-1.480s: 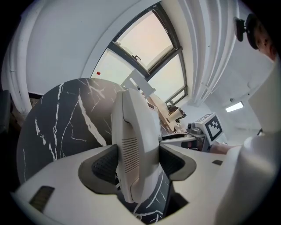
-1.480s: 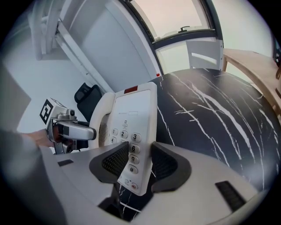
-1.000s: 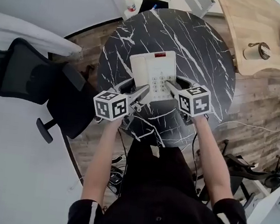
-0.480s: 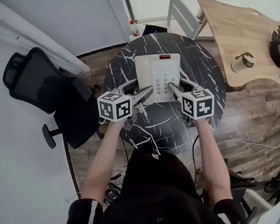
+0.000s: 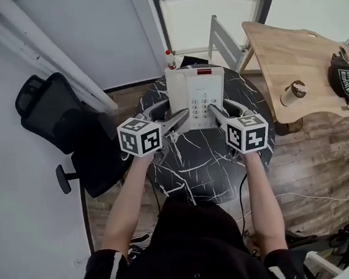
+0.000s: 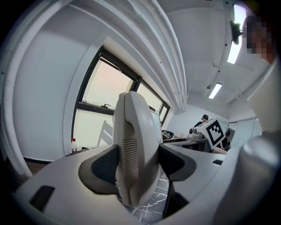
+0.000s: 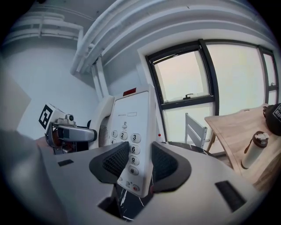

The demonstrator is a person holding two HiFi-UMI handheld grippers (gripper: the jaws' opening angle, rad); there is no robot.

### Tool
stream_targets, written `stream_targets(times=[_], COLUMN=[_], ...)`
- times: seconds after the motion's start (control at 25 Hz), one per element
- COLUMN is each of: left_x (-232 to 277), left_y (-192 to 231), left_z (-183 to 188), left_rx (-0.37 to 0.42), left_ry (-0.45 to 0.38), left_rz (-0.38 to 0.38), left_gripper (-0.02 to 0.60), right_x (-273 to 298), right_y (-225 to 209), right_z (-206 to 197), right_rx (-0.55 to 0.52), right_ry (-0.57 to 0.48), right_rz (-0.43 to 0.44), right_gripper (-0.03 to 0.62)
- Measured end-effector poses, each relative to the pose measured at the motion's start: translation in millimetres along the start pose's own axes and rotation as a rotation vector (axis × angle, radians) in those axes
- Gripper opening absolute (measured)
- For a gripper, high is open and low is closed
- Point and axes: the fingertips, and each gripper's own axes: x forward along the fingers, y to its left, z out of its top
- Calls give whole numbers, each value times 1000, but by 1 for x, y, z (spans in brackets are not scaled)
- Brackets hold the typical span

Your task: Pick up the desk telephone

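The white desk telephone (image 5: 195, 93) hangs in the air above the round black marble table (image 5: 209, 161), held from both sides. My left gripper (image 5: 172, 113) is shut on its handset side; in the left gripper view the handset (image 6: 134, 145) fills the gap between the pads of that gripper (image 6: 138, 165). My right gripper (image 5: 218, 111) is shut on the keypad edge. In the right gripper view the number keys of the telephone (image 7: 131, 127) sit between the dark pads of the gripper (image 7: 139, 163), and the phone stands tilted up.
A black office chair (image 5: 58, 116) stands left of the table. At the upper right is a wooden table (image 5: 291, 49) with a cup (image 5: 290, 93) and a dark bag (image 5: 347, 77). A red-capped bottle (image 5: 169, 57) and a white chair (image 5: 226, 43) stand by the window.
Both grippers have risen together with the telephone in them. The phone has left the marble tabletop and now sits higher, over the table's far edge.
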Motion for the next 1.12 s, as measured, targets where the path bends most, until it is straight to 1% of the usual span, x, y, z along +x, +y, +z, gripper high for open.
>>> stream_targets(times=[0.32, 0.48, 0.72, 0.84, 1.12], left_x=[-12, -18, -21, -21, -25], left_y=[-24, -31, -39, -43, -52], left_z=[54, 61, 80, 92, 104], left_rx=[58, 87, 110, 113, 127], left_ry=[-83, -119, -141, -156, -193], left_rz=[2, 4, -7, -11, -28], left_gripper=[304, 304, 304, 304, 304], right_x=[-26, -34, -45, -49, -62], right_y=[8, 12, 15, 14, 18], right_z=[56, 66, 86, 98, 113], right_rx=[-59, -87, -113, -120, -146], right_ry=[-93, -130, -157, -169, -212], right_rz=[8, 8, -2, -5, -22], right_gripper=[179, 178, 176, 175, 173])
